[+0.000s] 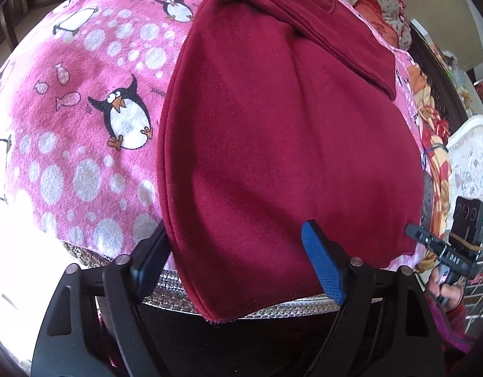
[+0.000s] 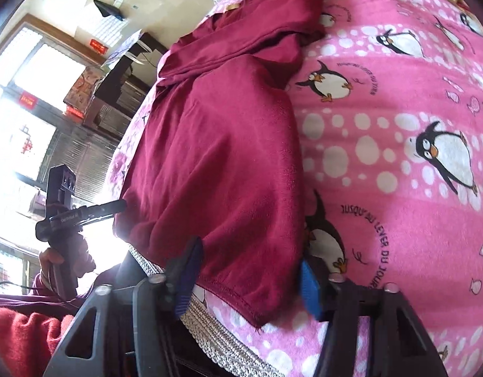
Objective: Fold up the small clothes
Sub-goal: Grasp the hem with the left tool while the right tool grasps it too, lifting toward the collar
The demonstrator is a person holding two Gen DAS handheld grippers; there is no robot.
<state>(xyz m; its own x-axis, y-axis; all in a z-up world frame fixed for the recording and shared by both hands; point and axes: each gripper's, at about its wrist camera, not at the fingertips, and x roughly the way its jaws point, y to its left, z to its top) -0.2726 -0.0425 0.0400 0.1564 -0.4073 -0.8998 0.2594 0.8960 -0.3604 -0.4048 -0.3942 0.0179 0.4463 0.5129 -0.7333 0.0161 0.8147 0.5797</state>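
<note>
While both claws [image 1: 238,267] [image 2: 251,276] gape, the garment [image 1: 288,141] runs lengthwise away, hem nearest.

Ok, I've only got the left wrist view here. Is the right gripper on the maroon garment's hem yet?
Observer: The right gripper straddles the corner of the maroon garment at the hem. The cloth lies between its fingers and is not visibly pinched.
Operator: Is the hem flat there?
Observer: No, it gathers into puckers toward the left gripper.
Operator: Anything under that side?
Observer: The garment's edge covers part of a penguin print.
</note>
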